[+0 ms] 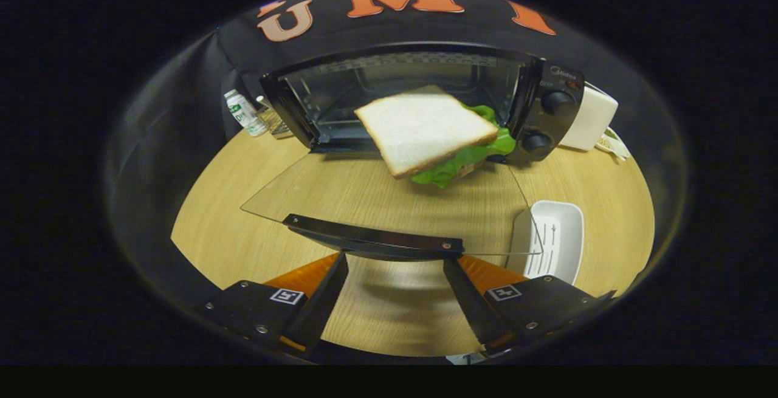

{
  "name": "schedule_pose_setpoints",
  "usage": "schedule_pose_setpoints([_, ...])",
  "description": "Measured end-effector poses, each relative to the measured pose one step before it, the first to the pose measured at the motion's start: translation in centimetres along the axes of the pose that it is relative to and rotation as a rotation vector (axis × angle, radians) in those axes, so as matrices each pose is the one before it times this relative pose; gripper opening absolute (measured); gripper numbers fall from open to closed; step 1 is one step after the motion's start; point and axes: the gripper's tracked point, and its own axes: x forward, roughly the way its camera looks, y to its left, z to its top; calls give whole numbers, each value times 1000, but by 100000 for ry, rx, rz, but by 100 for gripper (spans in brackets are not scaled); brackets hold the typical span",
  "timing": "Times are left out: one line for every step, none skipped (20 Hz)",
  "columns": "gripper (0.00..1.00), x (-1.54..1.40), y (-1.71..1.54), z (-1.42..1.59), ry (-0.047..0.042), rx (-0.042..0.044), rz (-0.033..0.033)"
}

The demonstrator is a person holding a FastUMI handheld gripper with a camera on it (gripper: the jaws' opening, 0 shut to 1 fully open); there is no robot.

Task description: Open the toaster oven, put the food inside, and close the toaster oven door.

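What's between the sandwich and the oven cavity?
Nothing visible. The door lies open and flat; the sandwich sits tilted at the oven mouth, partly over the door. The fingers are open, empty, just short of the handle.

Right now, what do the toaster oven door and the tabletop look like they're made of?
The toaster oven door, lying open just ahead of the gripper, looks like clear glass: the table's grain shows straight through it. Its handle looks like dark glossy plastic or metal. The tabletop looks like pale wood or laminate, with fine straight grain and a soft sheen. The gripper's fingers stand open.
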Motion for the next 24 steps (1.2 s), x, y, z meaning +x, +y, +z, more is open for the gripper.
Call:
schedule_pose_setpoints([93,-356,36,503,-657,462,611])
schedule_pose_setpoints([94,-416,-104,476,-306,779,705])
schedule_pose_setpoints([94,-399,59,682,-1222,587,725])
schedule_pose_setpoints([94,-483,6,849,-1762,225,895])
schedule_pose_setpoints([95,-338,75,953,-2077,54,772])
schedule_pose_setpoints([95,-330,13,999,-2392,354,665])
schedule_pose_setpoints([95,-191,39,1081,-2315,379,580])
schedule_pose_setpoints([95,-189,-39,932,-1990,706,417])
schedule_pose_setpoints([95,-85,52,888,-1504,665,410])
schedule_pose_setpoints([95,-33,-9,781,-1560,861,358])
schedule_pose_setpoints([96,65,-58,925,-1860,573,219])
schedule_pose_setpoints([96,-36,-28,961,-2119,1074,-167])
schedule_pose_setpoints([96,197,-41,927,-1620,424,-213])
schedule_pose_setpoints([97,307,18,213,-1382,307,-330])
schedule_pose_setpoints([98,255,-146,730,-1133,-159,-398])
schedule_pose_setpoints([98,234,-287,700,-1175,-548,-556])
schedule_pose_setpoints([98,407,-116,768,-1402,-955,-773])
schedule_pose_setpoints([98,247,-360,730,-921,-1388,-1232])
schedule_pose_setpoints([98,358,-132,606,-773,-1423,-910])
schedule_pose_setpoints([98,153,79,659,-962,-783,-293])
schedule_pose_setpoints([98,104,249,692,-1245,-324,318])
schedule_pose_setpoints([98,-105,152,766,-1475,-83,207])
schedule_pose_setpoints([98,-124,166,513,-1151,-114,361])
schedule_pose_setpoints([98,-432,129,443,-1239,-314,-136])
